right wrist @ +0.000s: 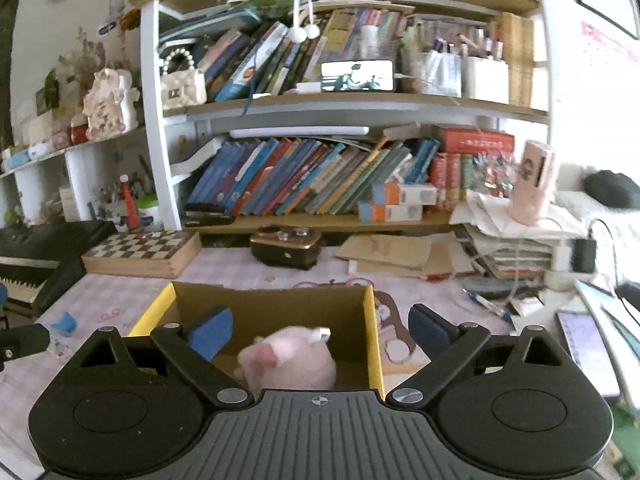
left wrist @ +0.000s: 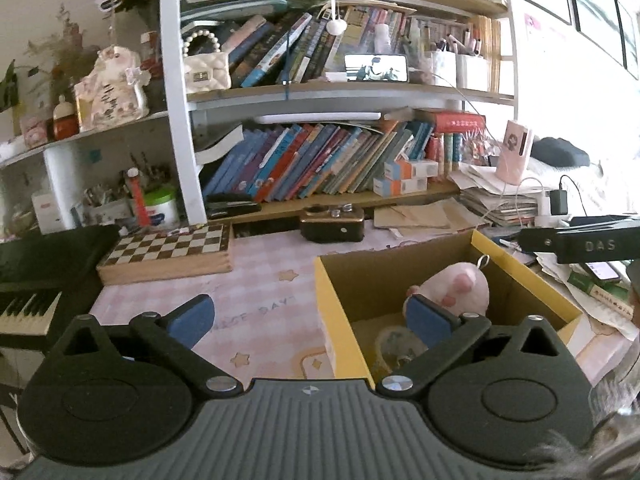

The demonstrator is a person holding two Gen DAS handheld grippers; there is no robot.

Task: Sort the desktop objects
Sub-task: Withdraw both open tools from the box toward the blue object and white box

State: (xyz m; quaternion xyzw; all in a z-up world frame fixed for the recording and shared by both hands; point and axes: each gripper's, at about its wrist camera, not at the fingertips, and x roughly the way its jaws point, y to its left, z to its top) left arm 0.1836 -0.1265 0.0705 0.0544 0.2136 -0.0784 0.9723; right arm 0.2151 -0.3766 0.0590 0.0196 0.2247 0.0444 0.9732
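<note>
Both sets of jaws spread wide, nothing between the pads of either. Pink plush toy (right wrist: 286, 354) lying inside the yellow-edged cardboard box (right wrist: 370, 320), keyring end up toward 1 o'clock in the right wrist view, body dead centre at 6 o'clock just beyond the right gripper (right wrist: 320, 330), whose left blue pad hangs over the box and right pad outside its wall. From the left gripper (left wrist: 310, 316) same toy (left wrist: 460, 286) off at 3 o'clock, behind the right-hand pad; round clear-looking item (left wrist: 396, 344) on the box floor below it, too blurred to name. Judged stowed already, so next pick likely elsewhere on the pink desk mat (left wrist: 260, 280). Nearest loose candidates: small blue scrap (right wrist: 66, 322) at 9 o'clock in the right view, closer to the left hand; pen (right wrist: 486, 304) at 2 o'clock right of the box, long axis running 10 to 4, closer to the right hand. Chessboard box (left wrist: 172, 250) at 11 o'clock from the left jaws, small dark radio-like case (left wrist: 332, 224) at 12 o'clock, both well apart from the box. Pen grasp probably calling for a roll across its axis.
</note>
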